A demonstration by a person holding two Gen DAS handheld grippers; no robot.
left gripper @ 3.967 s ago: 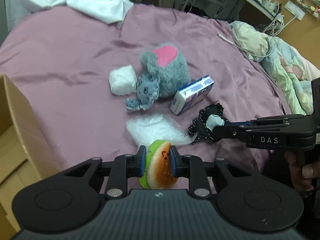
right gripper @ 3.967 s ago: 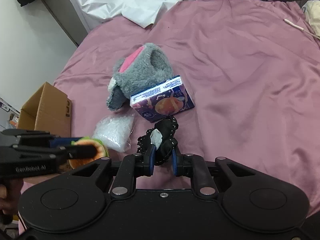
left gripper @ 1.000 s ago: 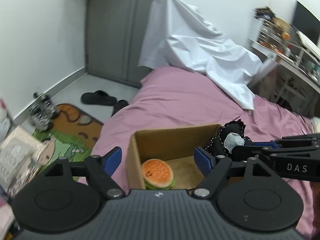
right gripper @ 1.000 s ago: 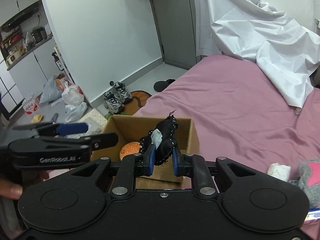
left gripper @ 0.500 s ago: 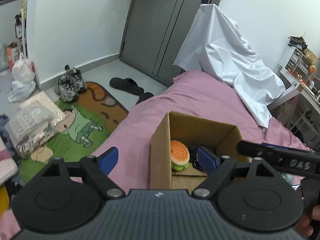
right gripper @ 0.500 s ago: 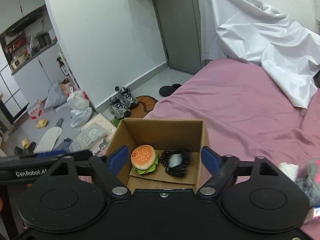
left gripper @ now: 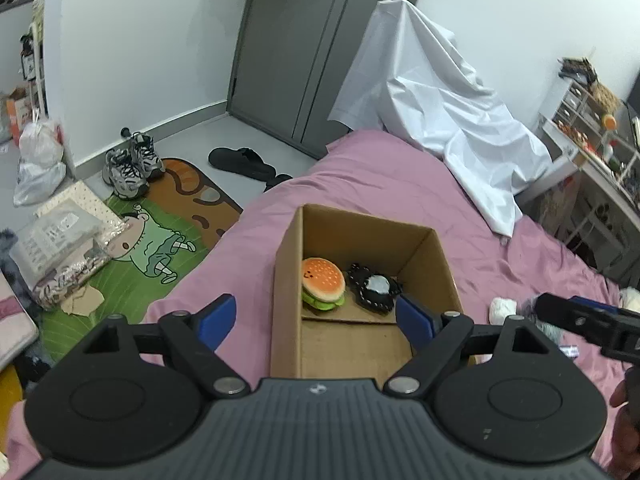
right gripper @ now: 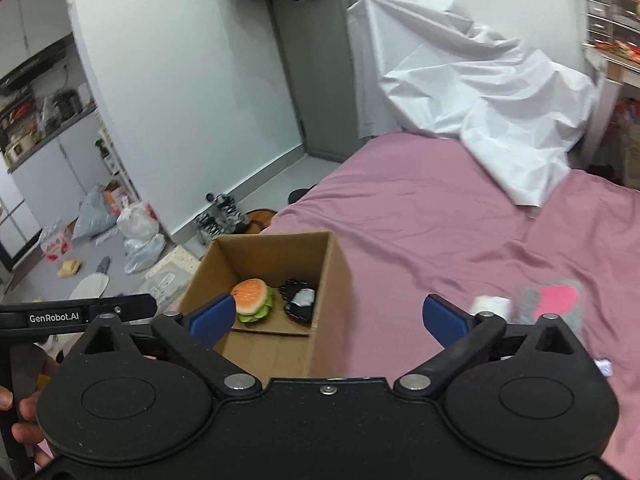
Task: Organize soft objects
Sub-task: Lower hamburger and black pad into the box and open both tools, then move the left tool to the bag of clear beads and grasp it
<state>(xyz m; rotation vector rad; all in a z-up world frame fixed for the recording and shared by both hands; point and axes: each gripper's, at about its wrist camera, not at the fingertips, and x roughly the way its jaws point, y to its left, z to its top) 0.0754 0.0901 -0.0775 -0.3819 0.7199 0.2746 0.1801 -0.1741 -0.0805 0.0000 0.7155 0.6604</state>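
Both claws wide apart and empty over the cardboard box (right gripper: 280, 248), so the grey plush (right gripper: 552, 300) off right sits nearer the right claw (right gripper: 328, 316) than the left claw (left gripper: 316, 316).

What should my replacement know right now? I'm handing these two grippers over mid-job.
Left gripper: open, holding nothing, hovering at the cardboard box.
Right gripper: open, holding nothing, beside the box.
Done: burger plush and black lacy pouch lie side by side on the box floor.
Left: grey-and-pink plush and the white roll wait on the pink bedspread, right of the box. Other items may lie out of view.
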